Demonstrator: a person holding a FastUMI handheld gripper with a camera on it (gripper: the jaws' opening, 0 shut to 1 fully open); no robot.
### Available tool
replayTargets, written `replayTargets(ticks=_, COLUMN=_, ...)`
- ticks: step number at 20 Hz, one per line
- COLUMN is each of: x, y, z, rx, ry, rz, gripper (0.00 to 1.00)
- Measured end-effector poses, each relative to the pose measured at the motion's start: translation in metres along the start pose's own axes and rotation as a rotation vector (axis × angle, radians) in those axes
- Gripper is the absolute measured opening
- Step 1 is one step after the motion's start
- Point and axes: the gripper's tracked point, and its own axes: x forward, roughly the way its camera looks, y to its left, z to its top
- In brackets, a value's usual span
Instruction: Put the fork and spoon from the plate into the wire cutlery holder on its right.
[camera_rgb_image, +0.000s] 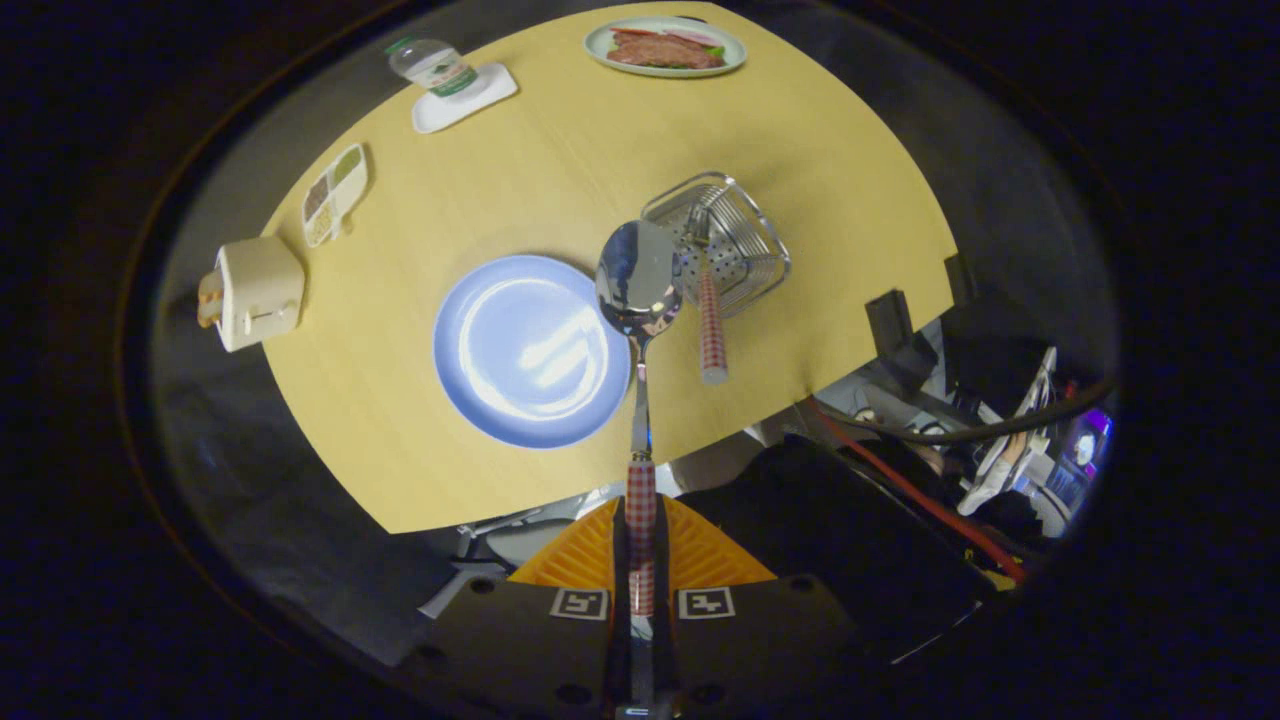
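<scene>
Polished metal, glazed crockery and matt pale wood.

The gripper (640, 560) has its fingers closed on the red-and-white checked handle of a mirror-bright metal spoon (639, 278), whose smooth bowl throws back reflections; ribbed pads line the fingers. The round blue plate (520, 350) is glossy, with broad white glare across its glaze. The shiny wire cutlery holder (728, 240) has a perforated metal floor, and the fork (709, 310) standing in it wears the same checked handle, matt. The light wooden tabletop (560, 160) looks smooth and dull. The cream toaster (258, 290) seems matt plastic; the clear plastic bottle (434, 66) rests on a smooth white tray (470, 100).
</scene>
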Motion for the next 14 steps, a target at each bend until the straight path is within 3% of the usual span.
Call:
replayTargets(ticks=6, x=-0.004, y=-0.036, z=0.02, rx=0.099, ry=0.232, rz=-0.033, gripper=0.11)
replayTargets(ticks=10, x=-0.004, y=-0.028, z=0.043, rx=0.191, ry=0.342, rz=0.04, gripper=0.11)
replayTargets(ticks=14, x=0.006, y=-0.019, z=0.058, rx=0.186, ry=0.443, rz=0.068, gripper=0.11)
